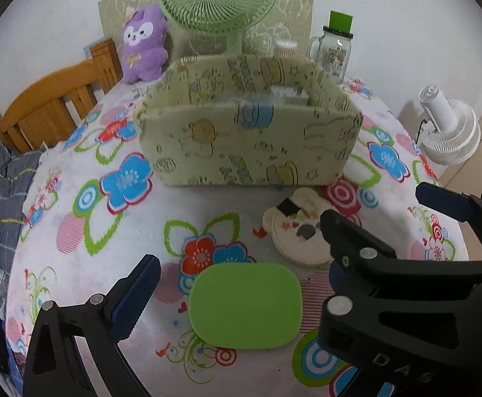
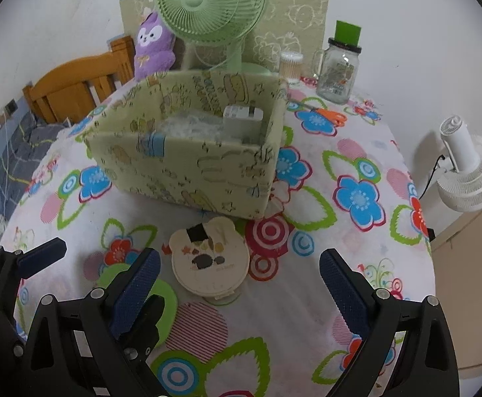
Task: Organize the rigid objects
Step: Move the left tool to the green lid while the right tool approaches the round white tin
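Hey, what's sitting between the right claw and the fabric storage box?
The cream bear-shaped case lies on the tablecloth between the open right claw and the fabric box, as the right wrist view shows.

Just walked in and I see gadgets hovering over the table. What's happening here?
A person is tidying a floral-clothed table with handheld tongs in each hand. The left tongs are open around a flat green pad, not yet gripping it. The right tongs are open too, facing a cream bear-shaped case. Both items lie just in front of the fabric storage box, which already holds a white box and some plastic wrapping.
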`<state>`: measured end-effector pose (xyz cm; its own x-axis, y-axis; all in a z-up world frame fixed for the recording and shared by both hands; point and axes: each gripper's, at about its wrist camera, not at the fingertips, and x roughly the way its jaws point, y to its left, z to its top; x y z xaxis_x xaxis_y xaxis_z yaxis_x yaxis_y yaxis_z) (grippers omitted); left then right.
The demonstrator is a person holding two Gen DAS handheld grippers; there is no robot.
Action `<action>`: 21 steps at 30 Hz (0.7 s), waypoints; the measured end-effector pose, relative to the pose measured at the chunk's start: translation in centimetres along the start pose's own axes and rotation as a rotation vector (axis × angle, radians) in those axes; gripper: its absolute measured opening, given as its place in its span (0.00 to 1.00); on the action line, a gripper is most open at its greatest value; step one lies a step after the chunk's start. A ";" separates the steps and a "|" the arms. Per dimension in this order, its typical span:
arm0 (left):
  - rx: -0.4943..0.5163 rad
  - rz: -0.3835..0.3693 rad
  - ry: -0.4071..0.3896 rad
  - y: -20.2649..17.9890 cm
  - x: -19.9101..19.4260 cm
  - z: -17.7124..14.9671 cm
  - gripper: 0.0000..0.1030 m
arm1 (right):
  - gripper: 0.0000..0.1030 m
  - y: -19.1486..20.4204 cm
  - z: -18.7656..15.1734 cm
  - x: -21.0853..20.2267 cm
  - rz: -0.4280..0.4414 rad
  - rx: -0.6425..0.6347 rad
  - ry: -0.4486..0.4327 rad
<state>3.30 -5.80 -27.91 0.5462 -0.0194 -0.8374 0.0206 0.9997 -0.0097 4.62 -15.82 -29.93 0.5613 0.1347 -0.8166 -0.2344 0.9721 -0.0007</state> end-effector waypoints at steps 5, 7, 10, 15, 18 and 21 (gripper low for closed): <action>0.014 0.006 0.021 -0.4 1.2 -1.1 1.00 | 0.96 0.1 -1.1 1.4 0.001 0.023 0.046; 0.022 0.013 0.022 -0.5 1.6 -1.5 1.00 | 0.96 0.1 -1.6 1.8 -0.003 0.028 0.056; 0.028 0.021 0.034 -0.8 2.2 -1.9 1.00 | 0.96 -0.1 -2.1 2.4 -0.008 0.030 0.074; 0.027 0.022 0.044 -0.9 2.9 -2.2 1.00 | 0.96 -0.5 -2.7 3.1 -0.017 0.044 0.097; 0.037 0.031 0.046 -1.2 3.3 -2.4 1.00 | 0.96 -0.6 -2.9 3.5 -0.022 0.046 0.112; 0.039 0.036 0.060 -1.2 3.5 -2.6 1.00 | 0.96 -0.6 -3.0 3.8 -0.020 0.049 0.119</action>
<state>3.06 -7.01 -32.27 0.4961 0.0180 -0.8681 0.0353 0.9985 0.0409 4.48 -16.48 -34.77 0.4666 0.0942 -0.8794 -0.1836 0.9830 0.0079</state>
